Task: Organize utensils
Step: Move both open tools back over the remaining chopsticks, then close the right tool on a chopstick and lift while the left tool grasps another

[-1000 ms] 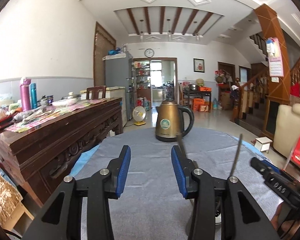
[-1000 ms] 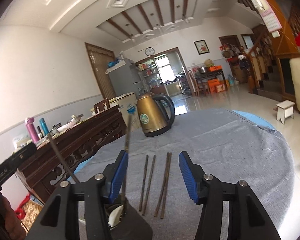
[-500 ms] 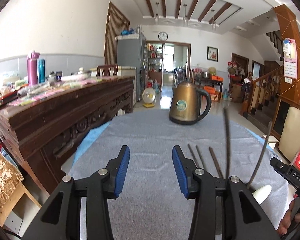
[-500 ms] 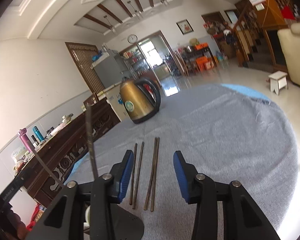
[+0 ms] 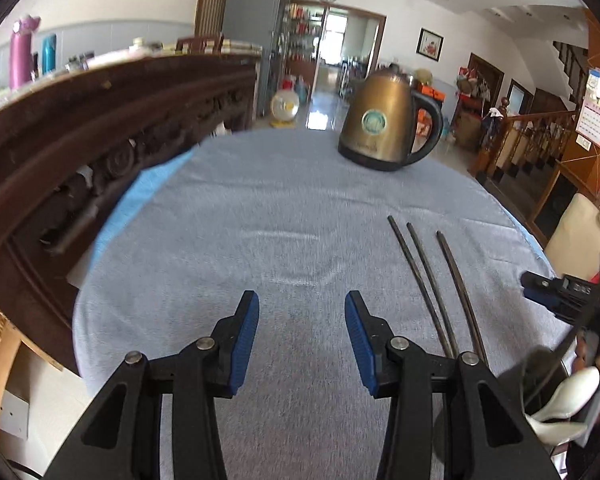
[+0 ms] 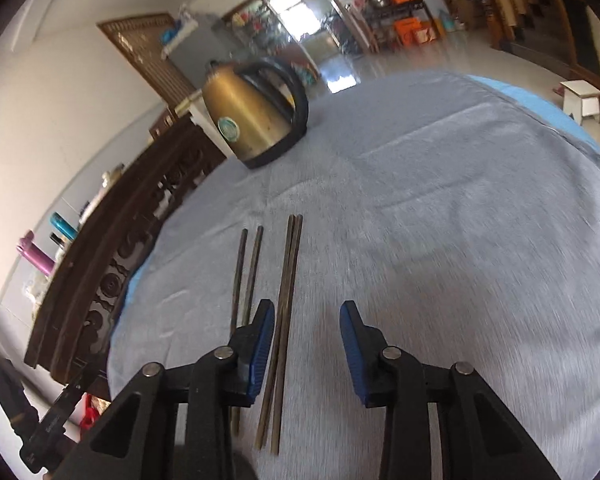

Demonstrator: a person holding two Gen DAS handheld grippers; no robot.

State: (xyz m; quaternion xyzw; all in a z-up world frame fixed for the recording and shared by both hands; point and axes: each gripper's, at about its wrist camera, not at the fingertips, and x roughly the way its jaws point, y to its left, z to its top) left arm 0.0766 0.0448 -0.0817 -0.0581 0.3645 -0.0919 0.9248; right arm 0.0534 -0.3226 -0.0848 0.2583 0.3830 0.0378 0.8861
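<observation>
Several dark chopsticks (image 6: 286,300) lie side by side on the grey tablecloth (image 6: 440,240), pointing away from me. My right gripper (image 6: 306,340) is open and empty just above them, with the right-hand pair between its jaws near the left finger. In the left wrist view the chopsticks (image 5: 432,280) lie to the right of my open, empty left gripper (image 5: 302,340). A dark utensil holder (image 5: 540,376) with a white spoon (image 5: 568,404) and upright chopsticks stands at the lower right, partly cut off.
A brass electric kettle (image 5: 384,120) stands at the far side of the table, also in the right wrist view (image 6: 252,112). A carved dark wood sideboard (image 5: 80,120) with bottles runs along the left. The right gripper (image 5: 560,296) shows at the right edge.
Both grippers have tilted down and lowered toward the table. The right gripper has moved closer over the chopsticks. Both stay open.
</observation>
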